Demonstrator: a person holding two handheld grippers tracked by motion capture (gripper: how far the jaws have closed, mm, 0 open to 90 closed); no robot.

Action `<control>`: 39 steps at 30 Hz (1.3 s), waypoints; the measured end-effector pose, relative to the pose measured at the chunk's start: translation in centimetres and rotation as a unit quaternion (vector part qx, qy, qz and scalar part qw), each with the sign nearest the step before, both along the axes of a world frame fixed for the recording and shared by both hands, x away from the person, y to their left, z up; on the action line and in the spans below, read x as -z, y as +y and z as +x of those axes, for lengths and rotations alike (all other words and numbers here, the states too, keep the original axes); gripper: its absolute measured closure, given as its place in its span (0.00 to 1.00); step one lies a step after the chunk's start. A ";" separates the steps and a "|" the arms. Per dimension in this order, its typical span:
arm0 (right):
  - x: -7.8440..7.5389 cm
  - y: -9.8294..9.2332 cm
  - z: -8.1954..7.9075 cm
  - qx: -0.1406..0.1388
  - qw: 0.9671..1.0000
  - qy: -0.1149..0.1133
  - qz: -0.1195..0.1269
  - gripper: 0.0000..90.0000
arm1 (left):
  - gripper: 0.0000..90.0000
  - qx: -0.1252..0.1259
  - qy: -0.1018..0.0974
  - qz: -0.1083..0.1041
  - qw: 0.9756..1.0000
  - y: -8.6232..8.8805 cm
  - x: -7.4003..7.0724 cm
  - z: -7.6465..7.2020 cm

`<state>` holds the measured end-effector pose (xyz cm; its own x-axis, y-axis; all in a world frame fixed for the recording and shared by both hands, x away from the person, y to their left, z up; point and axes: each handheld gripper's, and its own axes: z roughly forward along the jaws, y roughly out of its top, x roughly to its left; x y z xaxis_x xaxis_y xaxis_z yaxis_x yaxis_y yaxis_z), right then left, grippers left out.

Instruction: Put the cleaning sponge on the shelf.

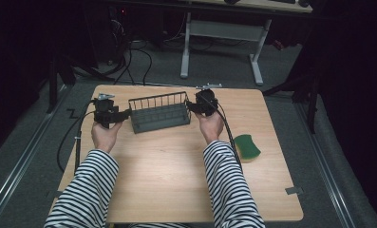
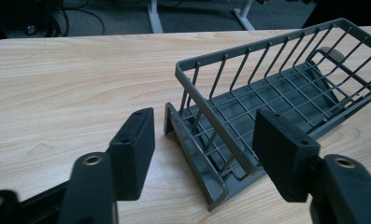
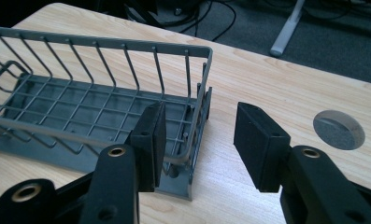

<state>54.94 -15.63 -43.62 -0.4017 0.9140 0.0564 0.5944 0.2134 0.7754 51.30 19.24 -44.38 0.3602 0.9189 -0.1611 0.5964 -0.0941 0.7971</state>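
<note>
Gripping stage: both claws are set at the two ends of the rack, neither seems to have hold of it.
Left gripper (image 1: 121, 115): jaws partly open, straddling the rack's left end wall; in the left gripper view the right pad (image 2: 286, 154) sits over the rack floor and the left pad (image 2: 135, 149) outside the end, with daylight on both sides, so nothing is clamped.
Right gripper (image 1: 192, 106): jaws partly open around the rack's right end; in the right gripper view one pad (image 3: 153, 140) is inside, close against the end wires, the other pad (image 3: 260, 144) stands clear outside over bare wood. Whether the inner pad touches the wire I cannot tell.
Rack (image 1: 158, 114): grey wire rack, empty, upright on the table (image 1: 176, 166), towards the far edge, between the two hands.
Sponge (image 1: 246, 146): green, near the right edge, well apart from the rack and untouched.
Step in hand: I'd judge this is lining up a two-handed pick of the rack by its ends.
Next move: calls for both claws to close squarely on the end walls together, then lift level so the rack does not tip or slip.
</note>
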 end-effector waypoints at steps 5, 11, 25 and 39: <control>0.4 1.0 0.8 0.006 1.000 0.008 -0.026 0.62 | 0.58 0.009 0.001 -0.001 1.000 -0.2 0.3 0.2; 0.5 1.7 1.0 -0.001 0.999 0.024 -0.033 0.74 | 0.72 0.032 0.009 -0.005 0.999 -0.9 0.7 0.1; 1.4 -0.1 -0.5 -0.023 0.997 0.072 -0.036 0.86 | 0.82 0.080 0.017 0.013 0.997 -2.4 0.3 -1.2; 1.4 -3.3 -4.2 -0.039 0.996 0.074 -0.031 0.85 | 0.85 0.130 0.019 0.025 0.991 -4.7 -0.3 -4.5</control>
<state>50.73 -18.98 -45.00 -0.4633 0.8838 0.0646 0.6809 0.3083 0.6644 46.82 14.57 -44.12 0.5796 0.8035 -0.1357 0.5764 -0.2866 0.7653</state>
